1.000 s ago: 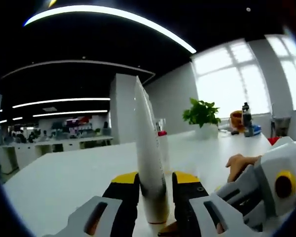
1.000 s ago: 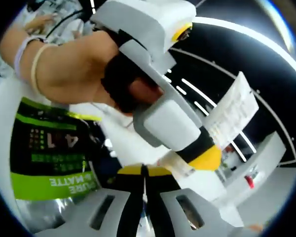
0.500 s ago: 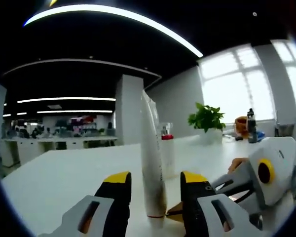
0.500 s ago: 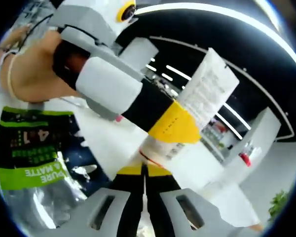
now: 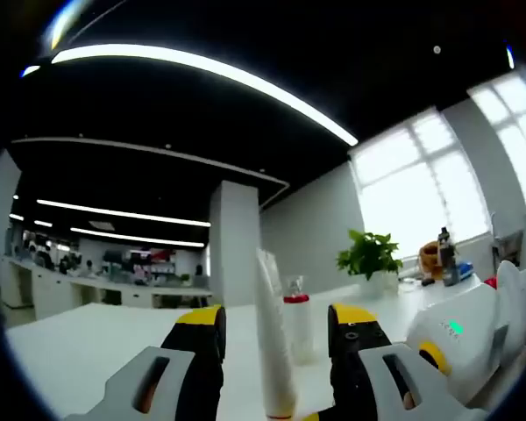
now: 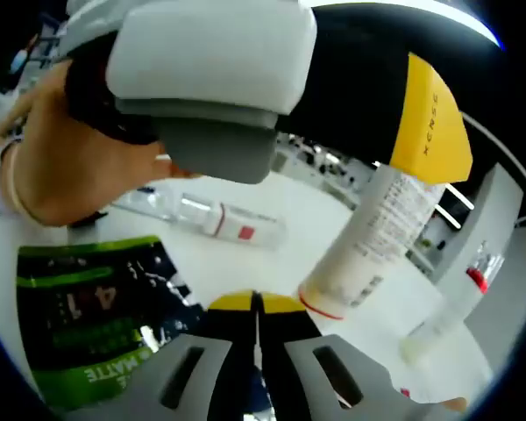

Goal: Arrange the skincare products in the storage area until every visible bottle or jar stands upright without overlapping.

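Standing cap-down on the white table (image 5: 88, 342), the white tube (image 5: 272, 346) rises between the left gripper (image 5: 276, 329)'s yellow-tipped jaws, which are spread well apart and touch it on neither side as far as the left gripper view shows. Its long axis runs near vertical, leaning a little; the left gripper is plainly the nearer one to it, so steadying or re-gripping would fall to that hand. Just behind the tube stands a small clear bottle with a red band (image 5: 296, 326), upright.

From the right gripper view the same tube (image 6: 373, 246) is seen tilted, a red line around it just above the cap, with fine print down its side too small to read. At far left a hand (image 6: 61, 167) holds the left gripper's body. A green and black pouch (image 6: 88, 316) lies flat at lower left, with the words "MATTE" and a large "4" legible. Beyond it a clear bottle with a red label (image 6: 215, 217) lies on its side, still to be stood up. The right gripper (image 6: 256, 307)'s jaws are pressed together, holding nothing visible. Another slim bottle with a red band (image 6: 460, 303) stands at right.
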A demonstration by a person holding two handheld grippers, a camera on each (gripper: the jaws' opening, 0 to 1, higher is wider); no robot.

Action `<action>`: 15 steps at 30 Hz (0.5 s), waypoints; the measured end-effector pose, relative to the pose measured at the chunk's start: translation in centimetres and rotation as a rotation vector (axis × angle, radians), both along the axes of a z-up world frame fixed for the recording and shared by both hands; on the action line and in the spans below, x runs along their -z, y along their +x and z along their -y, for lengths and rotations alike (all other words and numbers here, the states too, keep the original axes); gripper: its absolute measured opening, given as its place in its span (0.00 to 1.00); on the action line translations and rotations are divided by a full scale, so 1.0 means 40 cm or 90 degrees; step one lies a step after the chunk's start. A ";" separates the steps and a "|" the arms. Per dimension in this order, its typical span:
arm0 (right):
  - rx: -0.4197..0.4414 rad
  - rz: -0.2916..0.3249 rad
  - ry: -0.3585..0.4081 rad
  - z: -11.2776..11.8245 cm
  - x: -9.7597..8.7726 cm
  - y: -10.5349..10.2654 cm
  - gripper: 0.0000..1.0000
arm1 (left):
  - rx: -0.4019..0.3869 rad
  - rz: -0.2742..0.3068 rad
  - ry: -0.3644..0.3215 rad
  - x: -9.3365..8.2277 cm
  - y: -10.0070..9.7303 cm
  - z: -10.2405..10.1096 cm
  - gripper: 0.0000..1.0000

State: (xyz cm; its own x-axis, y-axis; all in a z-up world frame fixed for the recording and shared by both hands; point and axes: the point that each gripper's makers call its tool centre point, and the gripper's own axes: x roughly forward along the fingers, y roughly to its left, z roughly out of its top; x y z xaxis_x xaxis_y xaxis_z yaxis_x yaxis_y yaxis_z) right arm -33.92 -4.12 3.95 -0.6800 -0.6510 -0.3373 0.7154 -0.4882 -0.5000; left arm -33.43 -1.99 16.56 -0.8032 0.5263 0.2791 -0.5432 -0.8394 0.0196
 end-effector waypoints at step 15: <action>0.113 0.024 0.000 -0.093 0.004 -0.069 0.00 | -0.093 -0.034 0.070 -0.041 -0.016 0.093 0.61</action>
State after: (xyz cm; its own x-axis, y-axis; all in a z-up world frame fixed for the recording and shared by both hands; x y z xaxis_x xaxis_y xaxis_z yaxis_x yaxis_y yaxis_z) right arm -36.70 -0.41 3.81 -0.7710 -0.5220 -0.3649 0.6364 -0.6083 -0.4743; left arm -34.09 -5.72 18.20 -0.8508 0.3695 0.3737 -0.4166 -0.9076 -0.0510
